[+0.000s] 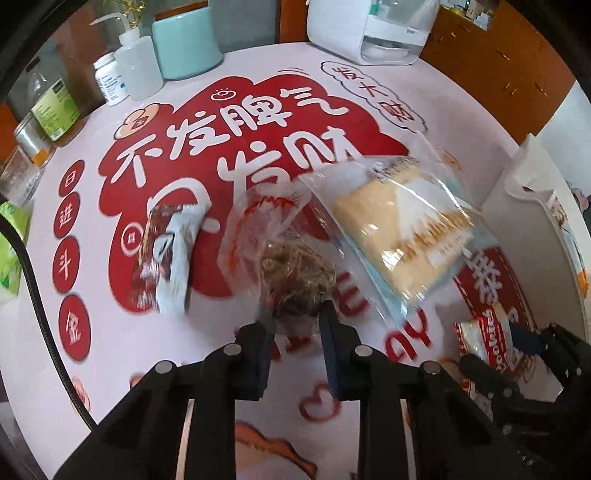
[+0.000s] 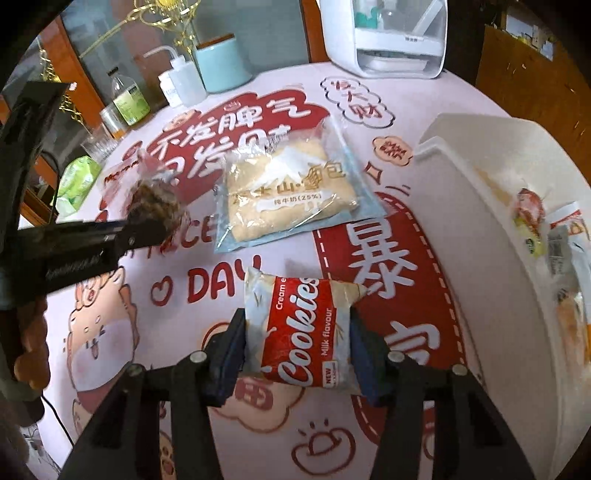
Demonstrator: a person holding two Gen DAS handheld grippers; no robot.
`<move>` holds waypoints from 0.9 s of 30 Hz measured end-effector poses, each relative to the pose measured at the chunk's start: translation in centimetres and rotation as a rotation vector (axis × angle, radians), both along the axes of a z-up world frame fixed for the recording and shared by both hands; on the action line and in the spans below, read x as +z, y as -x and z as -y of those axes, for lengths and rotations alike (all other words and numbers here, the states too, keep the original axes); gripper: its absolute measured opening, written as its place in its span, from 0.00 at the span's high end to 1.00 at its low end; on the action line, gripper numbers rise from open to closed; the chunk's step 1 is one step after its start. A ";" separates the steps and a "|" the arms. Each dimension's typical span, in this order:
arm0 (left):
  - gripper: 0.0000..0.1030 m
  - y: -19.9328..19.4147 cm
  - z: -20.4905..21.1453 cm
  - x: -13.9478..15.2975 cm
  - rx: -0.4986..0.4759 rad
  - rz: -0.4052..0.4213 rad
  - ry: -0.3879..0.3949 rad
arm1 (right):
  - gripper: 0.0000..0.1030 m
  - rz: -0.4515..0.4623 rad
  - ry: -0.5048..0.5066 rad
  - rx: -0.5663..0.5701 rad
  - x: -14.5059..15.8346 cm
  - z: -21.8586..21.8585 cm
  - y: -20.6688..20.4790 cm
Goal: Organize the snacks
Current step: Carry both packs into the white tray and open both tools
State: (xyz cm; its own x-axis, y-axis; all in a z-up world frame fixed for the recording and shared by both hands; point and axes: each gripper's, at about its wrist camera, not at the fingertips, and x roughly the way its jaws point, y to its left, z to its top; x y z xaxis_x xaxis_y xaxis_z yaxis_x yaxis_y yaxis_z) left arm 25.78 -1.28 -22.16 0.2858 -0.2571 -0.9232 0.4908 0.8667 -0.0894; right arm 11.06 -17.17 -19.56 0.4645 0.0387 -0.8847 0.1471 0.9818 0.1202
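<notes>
Both grippers have a snack each here. The left gripper (image 1: 295, 317) has its fingers pinched tight on the bottom edge of a clear bag with a brown, shredded-looking bun inside (image 1: 291, 277), and the bag looks lifted a bit off the tablecloth (image 1: 229, 66), though the blur makes that hard to call. From the right wrist camera you can see the same bun bag (image 2: 155, 203) hanging at the tip of the left gripper (image 2: 147, 225) over on the left side. The right gripper (image 2: 297, 332) is clamped on a red and white Cookies pack (image 2: 299, 328), one pad on each long side, pack pointing away from the camera. In the left view that pack (image 1: 487, 339) shows up at the lower right, in the right gripper (image 1: 517, 343). Still lying on the cloth: a big clear bag of pale square bread (image 2: 288, 192) in the middle, and a brown and white wrapper snack (image 1: 166, 258) to the left of the bun bag. A white bin (image 2: 480, 206) sits at the right edge of the table with a few wrapped snacks (image 2: 543, 225) already inside it. Along the back edge there's a teal canister (image 1: 184, 44), a squeeze bottle (image 1: 138, 66), some other bottles and a white appliance (image 1: 369, 29). A green tissue pack (image 2: 75, 177) is near the left edge.
</notes>
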 end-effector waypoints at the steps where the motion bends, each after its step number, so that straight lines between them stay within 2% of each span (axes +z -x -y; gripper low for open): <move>1: 0.79 1.0 -0.1 0.6 0.004 0.007 0.008 | 0.50 0.012 -0.003 -0.001 0.5 0.2 0.5; 8: 0.80 7.4 0.7 5.7 -0.014 0.061 0.066 | 0.50 0.106 0.002 -0.006 5.0 1.8 4.1; 15: 0.80 12.6 4.1 11.8 -0.085 0.118 0.161 | 0.49 0.219 0.033 -0.070 10.0 6.1 7.7; 22: 0.80 15.8 11.4 16.9 -0.183 0.176 0.237 | 0.49 0.307 0.072 -0.180 13.3 12.7 10.6; 27: 0.81 17.0 17.1 17.9 -0.228 0.186 0.244 | 0.49 0.345 0.117 -0.235 15.0 17.1 11.4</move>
State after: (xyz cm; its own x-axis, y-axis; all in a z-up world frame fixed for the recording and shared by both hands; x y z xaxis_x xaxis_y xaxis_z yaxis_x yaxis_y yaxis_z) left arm 8.75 -18.36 -4.22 0.3532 -0.5395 -0.7643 0.6955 0.6978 -0.1711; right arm -0.29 -34.30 -4.57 0.7183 -0.1946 -0.6679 0.3390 0.9363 0.0918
